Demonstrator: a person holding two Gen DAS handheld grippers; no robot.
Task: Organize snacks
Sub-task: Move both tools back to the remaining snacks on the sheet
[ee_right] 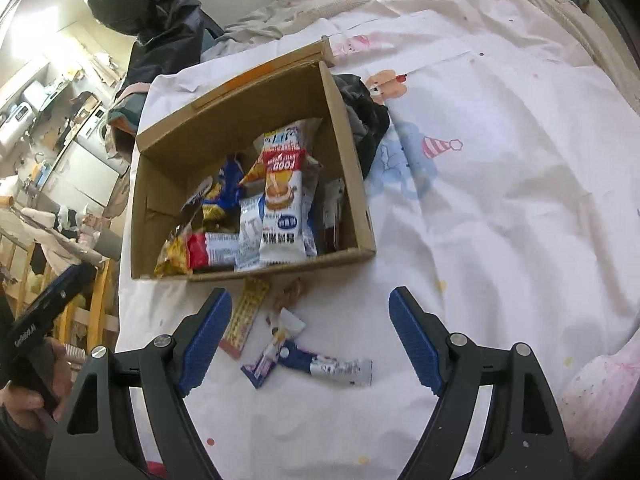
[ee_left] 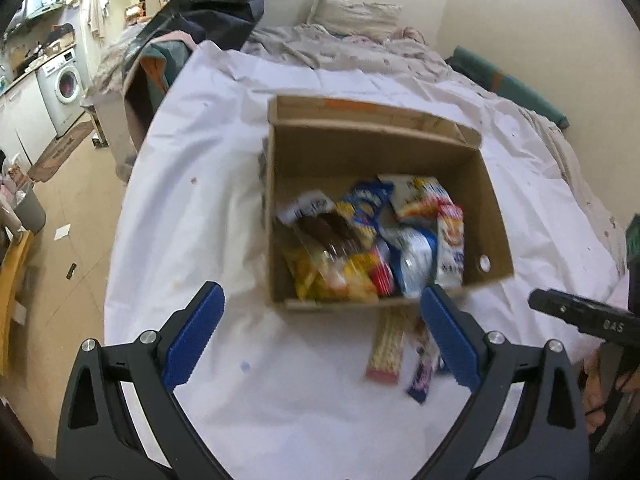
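An open cardboard box (ee_left: 492,204) (ee_right: 348,148) sits on a white sheet and holds several snack packets (ee_left: 372,244) (ee_right: 276,204). In front of the box, loose snacks lie on the sheet: a long yellow-pink bar (ee_left: 386,344) (ee_right: 246,316), a blue and silver packet (ee_right: 328,366) and a small blue-white packet (ee_left: 422,372) (ee_right: 266,362). My left gripper (ee_left: 320,312) is open and empty, just in front of the box. My right gripper (ee_right: 310,320) is open and empty, above the loose snacks.
The white sheet (ee_left: 208,184) (ee_right: 500,184) covers a bed with rumpled bedding and a pillow (ee_left: 352,12) at the far end. A dark cloth (ee_right: 364,116) lies against the box's right wall. The bed's left edge drops to a tiled floor (ee_left: 72,208) with clutter.
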